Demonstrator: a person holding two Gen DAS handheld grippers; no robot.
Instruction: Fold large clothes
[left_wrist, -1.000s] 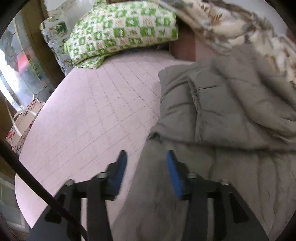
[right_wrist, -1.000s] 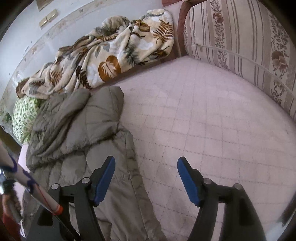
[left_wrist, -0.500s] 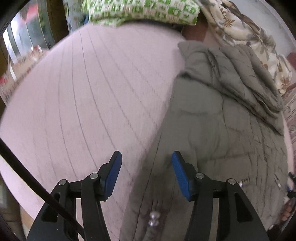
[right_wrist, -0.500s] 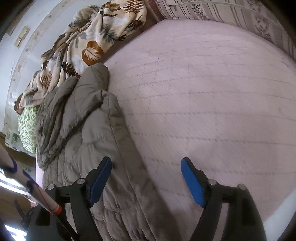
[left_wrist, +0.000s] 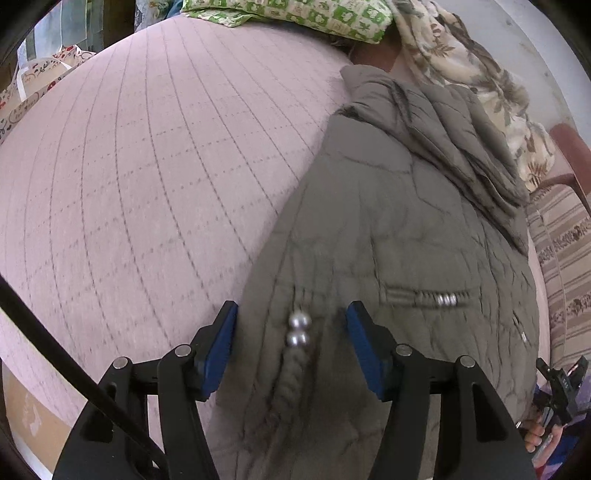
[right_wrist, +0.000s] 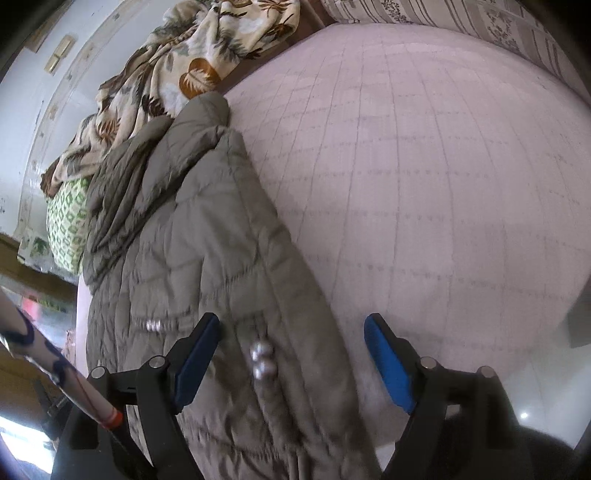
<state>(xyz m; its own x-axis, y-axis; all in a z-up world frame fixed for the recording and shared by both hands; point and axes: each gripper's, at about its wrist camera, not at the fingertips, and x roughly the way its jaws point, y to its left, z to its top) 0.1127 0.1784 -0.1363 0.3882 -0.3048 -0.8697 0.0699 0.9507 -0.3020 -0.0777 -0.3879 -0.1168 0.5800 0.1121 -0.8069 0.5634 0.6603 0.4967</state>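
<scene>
A: How far along is the coat (left_wrist: 388, 221)?

B: Partly folded, I'd say. It lies as a long narrow strip on the pink bed (left_wrist: 147, 166), with what look like the sleeves or hood bunched and doubled over at the far end. The sides seem already turned in; folding it end to end looks like what is left.

A: And the claws?

B: Both spread wide, pinching nothing. The left claw (left_wrist: 291, 347) hangs over the near end of the coat: its left finger sits just at the coat's left edge, its right finger over the padding, and a cord with two silver beads (left_wrist: 297, 330) lies between them.

A: The right one?

B: The right claw (right_wrist: 291, 354) straddles the coat's right edge. Its left finger is over the fabric, its right finger over bare bed, and another pair of beads (right_wrist: 260, 358) sits between, nearer the left finger.

A: Beyond the coat?

B: Ahead of both claws, past the coat's far end, a leaf-print blanket (right_wrist: 177, 74) is heaped against the wall, with a green checked pillow (left_wrist: 295, 14) beside it. A striped cushion (left_wrist: 565, 258) lies off to the right of the left claw
</scene>
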